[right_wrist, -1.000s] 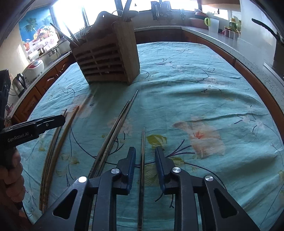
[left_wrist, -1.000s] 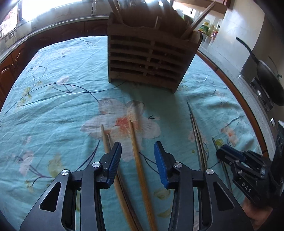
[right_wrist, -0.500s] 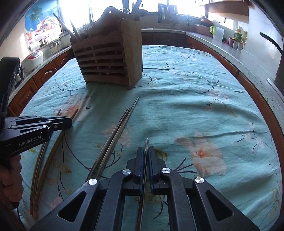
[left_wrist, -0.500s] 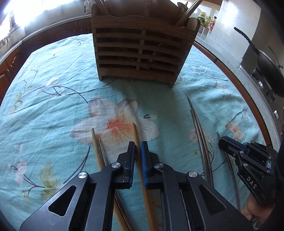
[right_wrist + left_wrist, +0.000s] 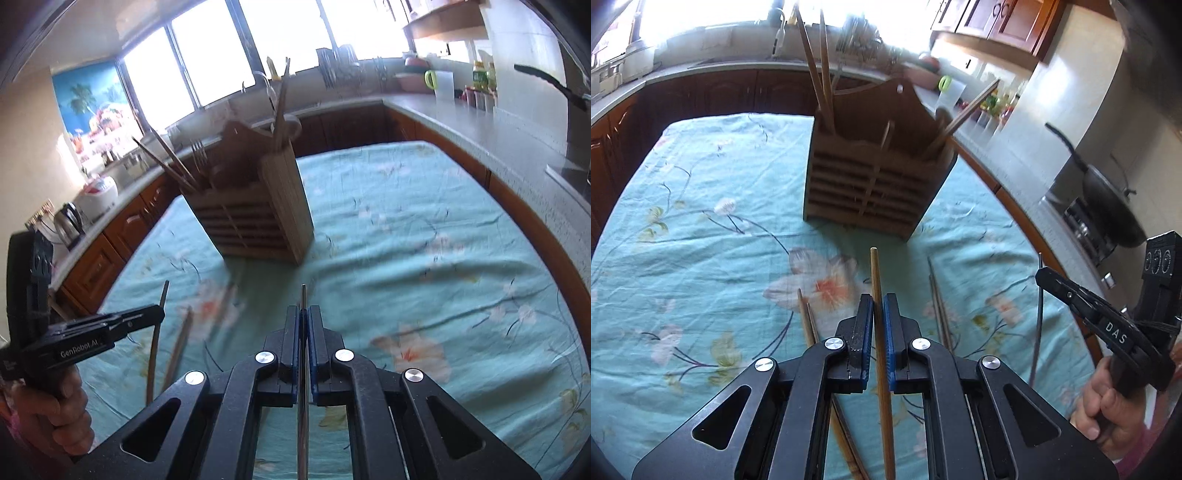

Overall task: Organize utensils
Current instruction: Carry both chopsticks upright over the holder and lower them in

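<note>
Left wrist view: left tool [image 5: 878,317], open a second ago, now clamps a wooden chopstick [image 5: 876,273]; right tool [image 5: 303,325] clamps a metal chopstick [image 5: 303,295]. Both lifted, holder [image 5: 875,184] at twelve o'clock awaits them.

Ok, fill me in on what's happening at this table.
A person is sorting chopsticks with a handheld gripper in each hand. The left gripper is shut on a wooden chopstick, the right gripper on a metal chopstick. The wooden holder stands ahead; more chopsticks lie on the floral tablecloth.
</note>
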Motion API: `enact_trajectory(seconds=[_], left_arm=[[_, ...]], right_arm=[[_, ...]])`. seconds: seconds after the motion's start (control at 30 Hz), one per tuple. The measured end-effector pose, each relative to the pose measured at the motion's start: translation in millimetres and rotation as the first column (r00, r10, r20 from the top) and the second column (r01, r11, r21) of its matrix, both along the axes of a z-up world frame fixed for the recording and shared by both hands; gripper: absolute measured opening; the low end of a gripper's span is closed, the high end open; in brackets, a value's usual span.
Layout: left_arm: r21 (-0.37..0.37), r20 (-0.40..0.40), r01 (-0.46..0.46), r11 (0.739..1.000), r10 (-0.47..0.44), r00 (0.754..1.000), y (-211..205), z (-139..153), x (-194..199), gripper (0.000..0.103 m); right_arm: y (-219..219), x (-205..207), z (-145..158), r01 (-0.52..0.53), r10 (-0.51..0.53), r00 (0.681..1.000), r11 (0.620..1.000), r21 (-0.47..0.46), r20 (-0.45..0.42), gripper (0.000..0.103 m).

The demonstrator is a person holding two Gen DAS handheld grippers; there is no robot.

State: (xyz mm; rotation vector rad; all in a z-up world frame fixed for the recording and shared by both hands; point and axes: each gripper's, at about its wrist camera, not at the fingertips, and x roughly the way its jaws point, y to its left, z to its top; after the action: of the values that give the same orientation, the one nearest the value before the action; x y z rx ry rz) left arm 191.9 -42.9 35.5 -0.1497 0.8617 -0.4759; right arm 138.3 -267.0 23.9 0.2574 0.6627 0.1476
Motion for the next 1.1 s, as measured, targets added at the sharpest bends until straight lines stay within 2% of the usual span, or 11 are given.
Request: enact_trajectory(seconds=[0.23, 0.4, 0.73, 1.1], left_arm=[[-0.058, 0.091, -0.020, 0.998, 0.026, 0.996, 12.9, 42.7, -13.8, 0.005], [-0.080, 0.143, -0.030, 0.996, 0.041, 0.989, 21.4, 62.2, -19.6, 0.005], [-0.093, 0.180, -0.044, 0.995, 0.061, 0.982, 27.3, 77.3, -16.6, 0.005], [-0.102, 0.217, -0.057, 0.993, 0.078, 0.973, 29.4, 90.2, -9.8, 0.005]], right_arm=[[0.1, -11.7, 40.7, -0.006, 0.002, 0.994, 1.000, 0.031, 0.108, 0.004], [-2.5, -16.8, 65.6, -0.005, -0.002, 0.986, 0.999, 0.043, 0.168, 0.004], [-2.8, -12.8, 94.0, -0.009, -0.003, 0.972, 0.999, 0.052, 0.234, 0.004], [-1.2, -4.6, 102.7, -0.010, -0.005, 0.965, 0.998, 0.057, 0.261, 0.004]])
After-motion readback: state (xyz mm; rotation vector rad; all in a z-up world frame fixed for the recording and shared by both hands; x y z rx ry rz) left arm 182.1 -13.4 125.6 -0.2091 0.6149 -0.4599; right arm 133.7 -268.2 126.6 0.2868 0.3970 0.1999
